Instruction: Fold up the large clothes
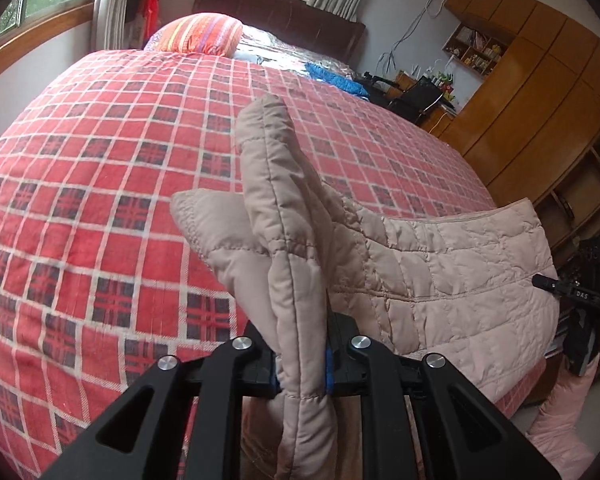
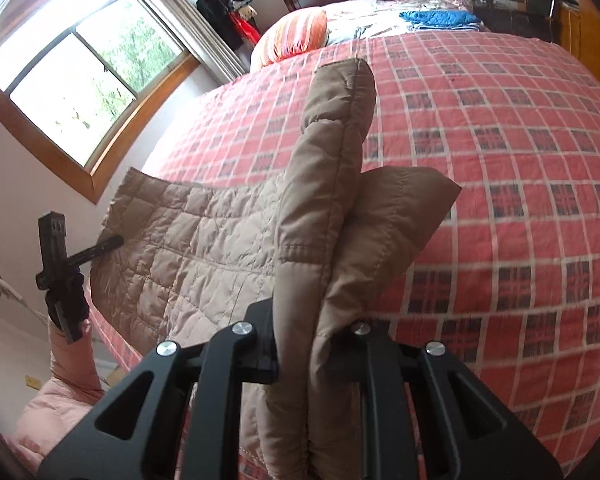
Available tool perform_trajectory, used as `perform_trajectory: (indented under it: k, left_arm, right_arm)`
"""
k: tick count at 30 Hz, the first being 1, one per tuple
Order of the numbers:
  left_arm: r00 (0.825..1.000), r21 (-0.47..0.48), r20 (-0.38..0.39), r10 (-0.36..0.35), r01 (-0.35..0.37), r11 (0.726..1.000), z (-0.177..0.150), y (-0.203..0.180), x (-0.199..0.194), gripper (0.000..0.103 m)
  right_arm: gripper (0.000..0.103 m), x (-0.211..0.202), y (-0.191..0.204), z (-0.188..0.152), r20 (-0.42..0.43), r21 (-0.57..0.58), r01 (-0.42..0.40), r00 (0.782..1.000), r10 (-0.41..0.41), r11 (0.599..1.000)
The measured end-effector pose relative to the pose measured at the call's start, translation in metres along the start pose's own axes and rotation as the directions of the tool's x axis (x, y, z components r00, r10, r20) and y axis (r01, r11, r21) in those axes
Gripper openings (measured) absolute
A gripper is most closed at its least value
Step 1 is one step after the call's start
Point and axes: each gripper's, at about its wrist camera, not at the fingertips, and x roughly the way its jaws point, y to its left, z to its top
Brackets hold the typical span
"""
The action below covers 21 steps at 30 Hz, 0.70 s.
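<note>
A beige quilted padded garment (image 1: pixel 452 272) hangs stretched between my two grippers above a bed with a red plaid blanket (image 1: pixel 100 184). My left gripper (image 1: pixel 302 364) is shut on a folded edge of the garment, which sticks up past the jaws. In the right wrist view the same beige garment (image 2: pixel 204 248) spreads to the left, and my right gripper (image 2: pixel 314 354) is shut on its other bunched edge. The far gripper with a hand in a black glove and pink sleeve shows at the right edge (image 1: pixel 584 304) and at the left edge (image 2: pixel 64 280).
An orange striped pillow (image 1: pixel 200 34) and a blue cloth (image 1: pixel 336 76) lie near the dark headboard (image 1: pixel 284 12). Wooden cabinets (image 1: pixel 540 92) stand along the right side of the bed. A window (image 2: pixel 68 76) is on the other side.
</note>
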Motion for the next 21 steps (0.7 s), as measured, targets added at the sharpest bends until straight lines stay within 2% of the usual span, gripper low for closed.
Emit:
perform_trajectory:
  k: [4,8,12,21]
  left_arm:
    - [0.999,0.009,-0.001,0.045,-0.045,0.999,-0.019,0.008,0.011,0.017]
    - [0.996,0.023,-0.002,0.094,-0.094,0.995,-0.030,0.015,0.025,0.018]
    - [0.993,0.012,-0.033,0.117,-0.117,0.993,-0.039,0.027,0.044,0.024]
    - [0.983,0.070,0.005,0.185,-0.185,0.980,-0.056,0.016,0.052,0.032]
  right_arm:
    - [0.015,0.016,-0.005,-0.007,-0.019,0.017,0.021,1.000,-0.021,1.000]
    - [0.016,0.036,-0.027,-0.006,-0.046,0.080,0.016,0.999,-0.012,0.997]
    - [0.018,0.059,-0.048,-0.015,-0.095,0.140,0.034,0.995,-0.021,0.990]
    - [0.026,0.090,-0.066,-0.032,-0.135,0.189,0.043,0.991,-0.017,0.981]
